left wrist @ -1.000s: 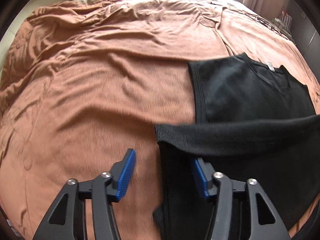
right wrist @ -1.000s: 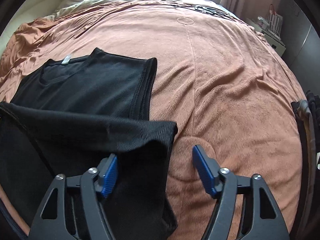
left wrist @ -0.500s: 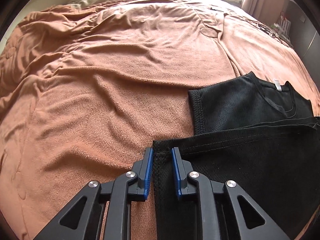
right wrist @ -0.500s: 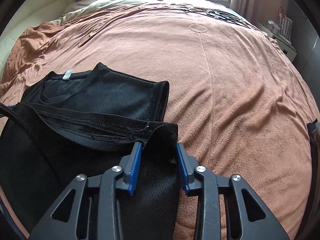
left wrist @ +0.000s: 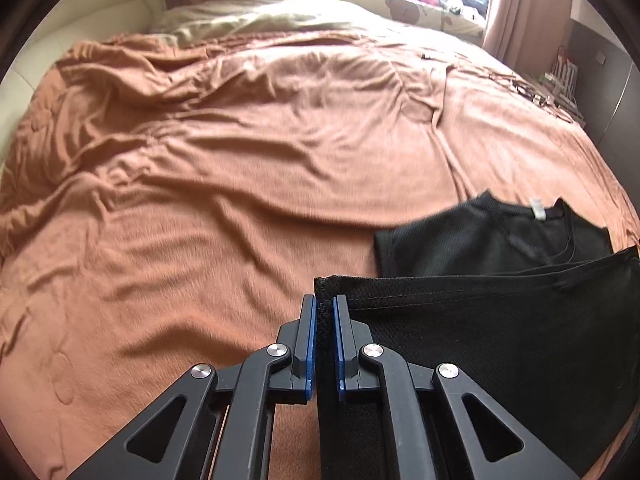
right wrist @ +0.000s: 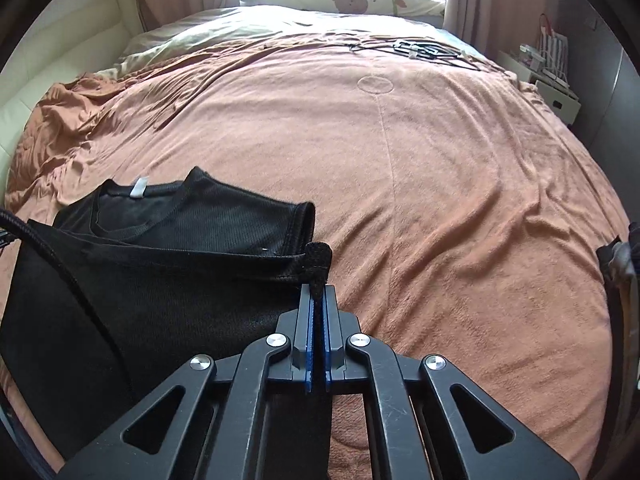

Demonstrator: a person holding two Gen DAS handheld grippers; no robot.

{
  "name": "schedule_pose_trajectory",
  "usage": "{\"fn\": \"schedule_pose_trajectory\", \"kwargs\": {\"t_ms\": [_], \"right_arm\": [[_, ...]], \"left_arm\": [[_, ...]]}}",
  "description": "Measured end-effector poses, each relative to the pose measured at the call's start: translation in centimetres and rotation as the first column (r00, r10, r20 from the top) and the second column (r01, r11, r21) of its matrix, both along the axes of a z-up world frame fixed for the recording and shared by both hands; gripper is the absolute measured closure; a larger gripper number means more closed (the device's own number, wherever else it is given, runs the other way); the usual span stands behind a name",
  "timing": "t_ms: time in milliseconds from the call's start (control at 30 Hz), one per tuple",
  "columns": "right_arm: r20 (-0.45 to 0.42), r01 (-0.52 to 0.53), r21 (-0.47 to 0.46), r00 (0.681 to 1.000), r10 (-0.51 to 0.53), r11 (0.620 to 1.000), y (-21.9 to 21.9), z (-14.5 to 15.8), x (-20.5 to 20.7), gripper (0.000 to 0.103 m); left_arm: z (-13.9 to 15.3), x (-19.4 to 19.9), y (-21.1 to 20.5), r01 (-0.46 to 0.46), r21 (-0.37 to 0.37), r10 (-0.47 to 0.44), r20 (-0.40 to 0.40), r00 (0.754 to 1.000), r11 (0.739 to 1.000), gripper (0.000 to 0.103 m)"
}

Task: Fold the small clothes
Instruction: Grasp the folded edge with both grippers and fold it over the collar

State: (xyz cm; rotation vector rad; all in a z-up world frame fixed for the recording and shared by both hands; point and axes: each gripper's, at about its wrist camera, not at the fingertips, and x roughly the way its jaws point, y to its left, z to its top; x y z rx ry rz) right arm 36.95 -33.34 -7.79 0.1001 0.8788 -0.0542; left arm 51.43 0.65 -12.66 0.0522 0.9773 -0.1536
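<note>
Now both grippers have just closed: the left gripper [left wrist: 324, 304] and right gripper [right wrist: 318, 294] each pinch a near corner of the black shirt [right wrist: 168, 280] on the bed [right wrist: 440, 184], presumably to carry that hem toward the far collar.

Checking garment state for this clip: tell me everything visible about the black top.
The black top is a small sleeveless garment of fine mesh-like knit with stitched hems and a white neck label. Its neck end lies flat on the rust-orange bedcover; the near part is doubled over it. The left gripper and the right gripper, whose jaws have just been closing, each pinch one corner of that near edge, which stretches between them just above the cover.
</note>
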Motion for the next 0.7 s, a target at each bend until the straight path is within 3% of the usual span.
{"fn": "schedule_pose_trajectory", "kwargs": {"t_ms": [267, 700], "right_arm": [[0.010, 0.026, -0.031, 1.000, -0.026, 0.999, -0.2, 0.9, 2.1, 0.103], [-0.037, 0.042, -0.086, 0.998, -0.046, 0.995, 0.0, -1.1, 8.5, 0.103]], "left_arm": [[1.8, 3.3, -1.7, -0.005, 0.063, 0.001, 0.055, 0.998, 0.998, 0.095], [-0.8, 8.2, -2.8, -0.015, 0.115, 0.011, 0.029, 1.000, 0.993, 0.095]]}}
